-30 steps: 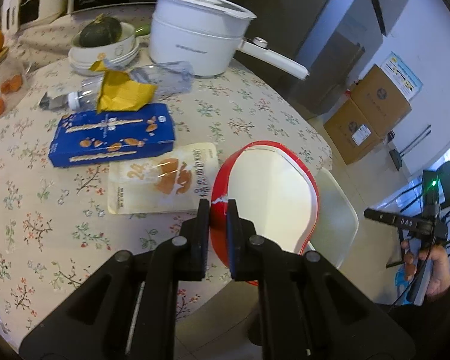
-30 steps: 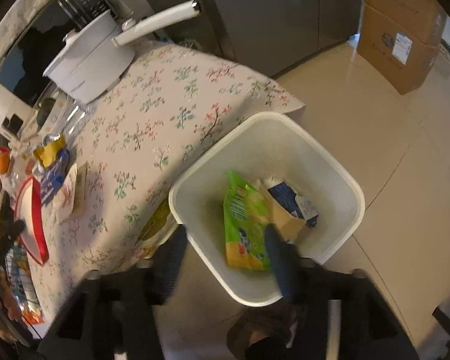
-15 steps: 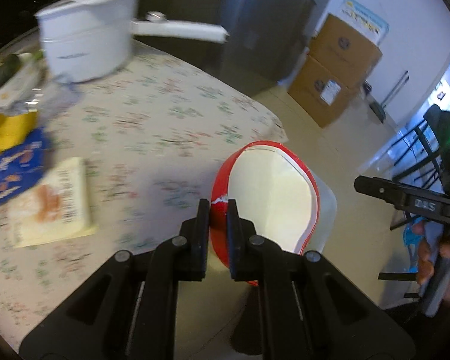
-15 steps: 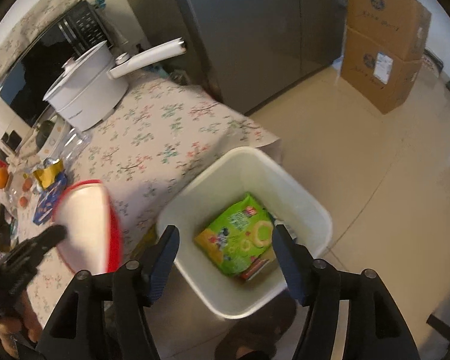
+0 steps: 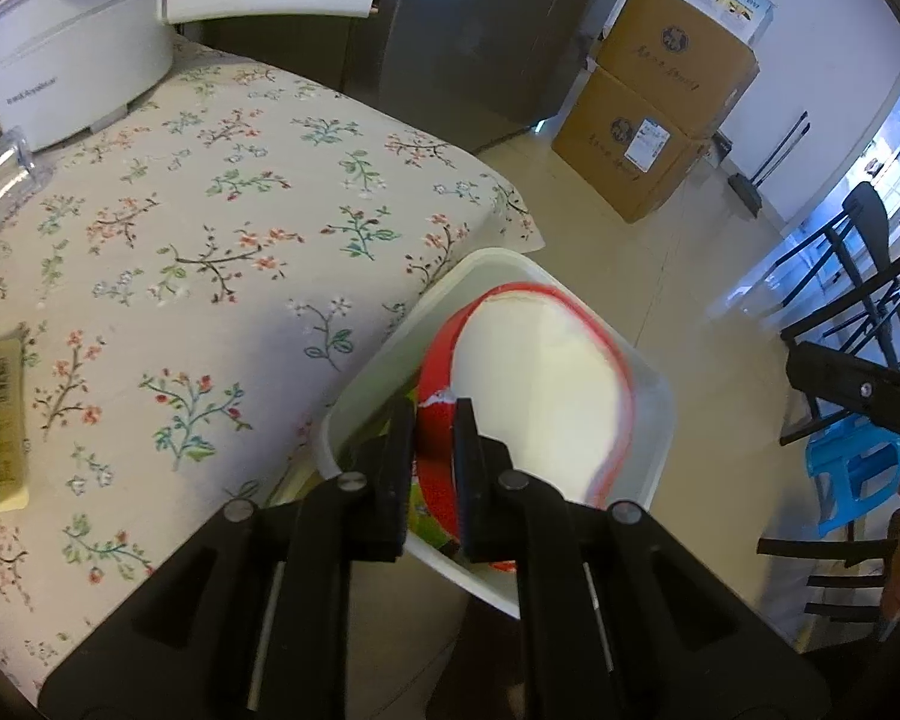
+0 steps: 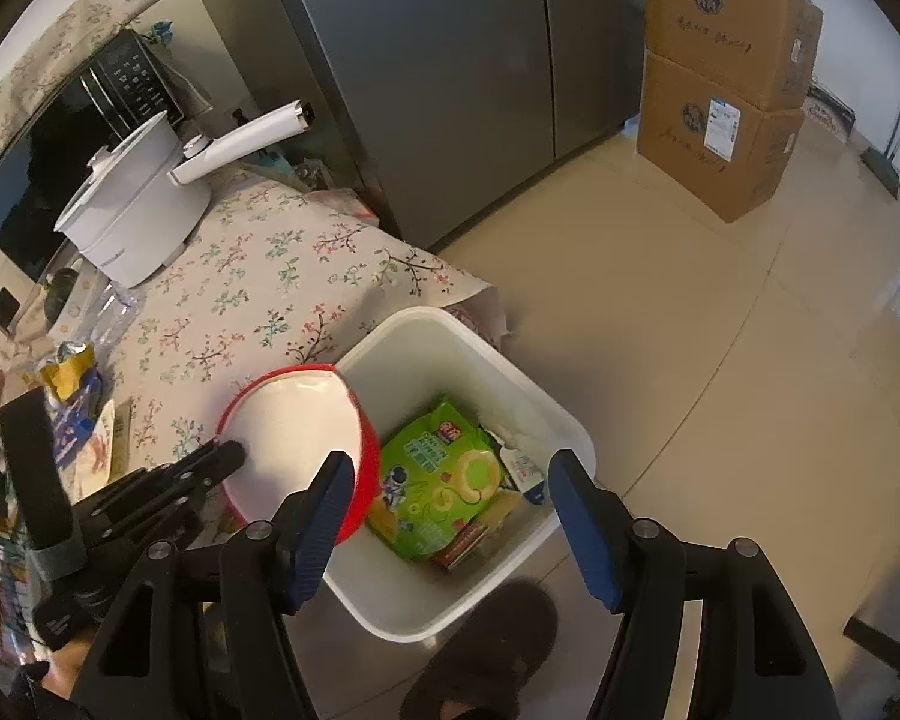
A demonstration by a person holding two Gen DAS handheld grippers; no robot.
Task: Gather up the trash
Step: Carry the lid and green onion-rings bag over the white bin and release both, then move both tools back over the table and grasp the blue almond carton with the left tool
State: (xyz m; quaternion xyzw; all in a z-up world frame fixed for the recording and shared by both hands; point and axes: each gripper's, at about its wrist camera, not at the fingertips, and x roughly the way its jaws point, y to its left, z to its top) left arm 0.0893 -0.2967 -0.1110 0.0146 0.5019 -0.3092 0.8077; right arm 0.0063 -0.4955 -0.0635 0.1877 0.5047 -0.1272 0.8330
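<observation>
My left tool [image 5: 429,420] has the wall of the red paper bowl [image 5: 540,384] between its 2 fingers and its jaws are opening now, with the bowl tilted over the white trash bin [image 6: 546,414] that stands on the floor just beside the counter [image 5: 210,252]. My right tool [image 6: 450,516] is open and empty, it hovers above the bin. In the bin I see a green snack bag [image 6: 444,480] lying on other wrappers, and on the counter there is a white electric pot [image 6: 138,210].

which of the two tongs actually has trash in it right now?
The left tongs: the red paper bowl sits between their opening jaws, over the white bin. The right tongs stand wide with nothing between them, above the green snack bag.
</observation>
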